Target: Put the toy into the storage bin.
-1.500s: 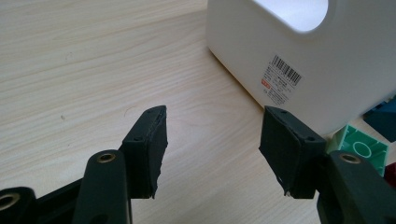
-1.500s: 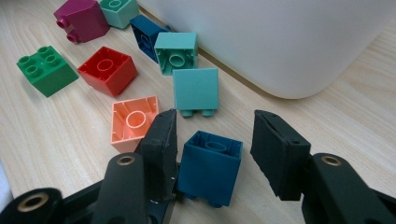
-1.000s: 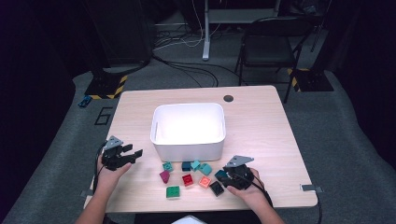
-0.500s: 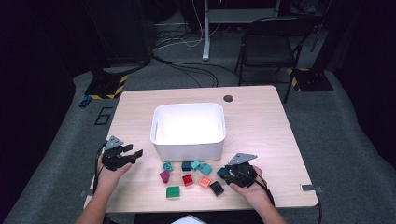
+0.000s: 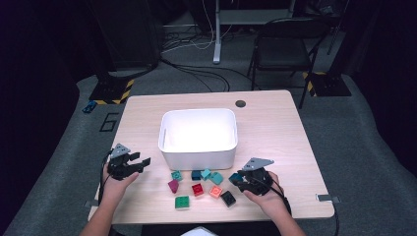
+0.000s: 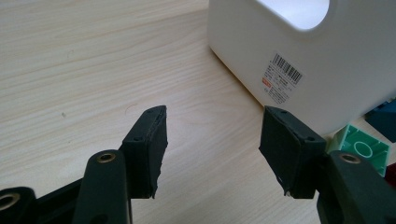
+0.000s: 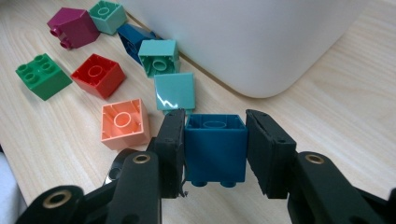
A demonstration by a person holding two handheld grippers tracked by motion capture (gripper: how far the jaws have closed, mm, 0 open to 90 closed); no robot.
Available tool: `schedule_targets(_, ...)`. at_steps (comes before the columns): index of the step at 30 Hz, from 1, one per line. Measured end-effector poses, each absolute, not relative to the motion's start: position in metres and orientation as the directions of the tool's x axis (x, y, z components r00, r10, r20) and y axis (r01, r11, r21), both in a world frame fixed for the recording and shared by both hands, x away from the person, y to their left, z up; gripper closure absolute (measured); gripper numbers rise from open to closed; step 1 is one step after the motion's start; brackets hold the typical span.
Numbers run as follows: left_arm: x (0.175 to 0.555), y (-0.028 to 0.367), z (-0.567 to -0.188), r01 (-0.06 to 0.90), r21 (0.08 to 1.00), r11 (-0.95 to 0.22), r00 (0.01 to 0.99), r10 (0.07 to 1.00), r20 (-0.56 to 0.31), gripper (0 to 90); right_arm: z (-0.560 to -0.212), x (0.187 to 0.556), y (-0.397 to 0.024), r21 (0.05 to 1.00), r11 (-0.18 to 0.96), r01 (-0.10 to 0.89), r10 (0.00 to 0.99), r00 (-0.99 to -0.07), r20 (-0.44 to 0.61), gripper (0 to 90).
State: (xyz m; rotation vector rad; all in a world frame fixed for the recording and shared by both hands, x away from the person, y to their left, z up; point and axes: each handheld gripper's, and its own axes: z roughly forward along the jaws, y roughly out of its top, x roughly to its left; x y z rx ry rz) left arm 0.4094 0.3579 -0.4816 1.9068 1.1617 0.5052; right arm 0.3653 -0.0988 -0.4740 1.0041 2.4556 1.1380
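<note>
Pale wooden table (image 5: 275,132) under everything. White plastic bin (image 5: 198,136) at its middle, hollow and open-topped, barcode label on one wall in the left gripper view. Left gripper (image 6: 212,140) near the table's left edge, jaws spread wide over bare wood, grasping nothing, beside the bin's corner. Right gripper (image 7: 213,140) on the table's near right, jaws just drawn in and clamped on a dark blue plastic building block (image 7: 215,148), hollow side up, studs down, just in front of the bin. Scattered alongside: salmon block (image 7: 124,123), red block (image 7: 98,74), green block (image 7: 43,74), two teal blocks, magenta block (image 7: 73,27).
</note>
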Motion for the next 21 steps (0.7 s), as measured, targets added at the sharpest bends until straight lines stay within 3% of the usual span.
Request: schedule_targets(21,0.409,0.356,-0.482,0.534,0.811,-0.239,0.5,0.863,-0.075,41.3,-0.4,0.37,-0.107,0.785,0.445,0.431,0.65,-0.759,0.048,58.6)
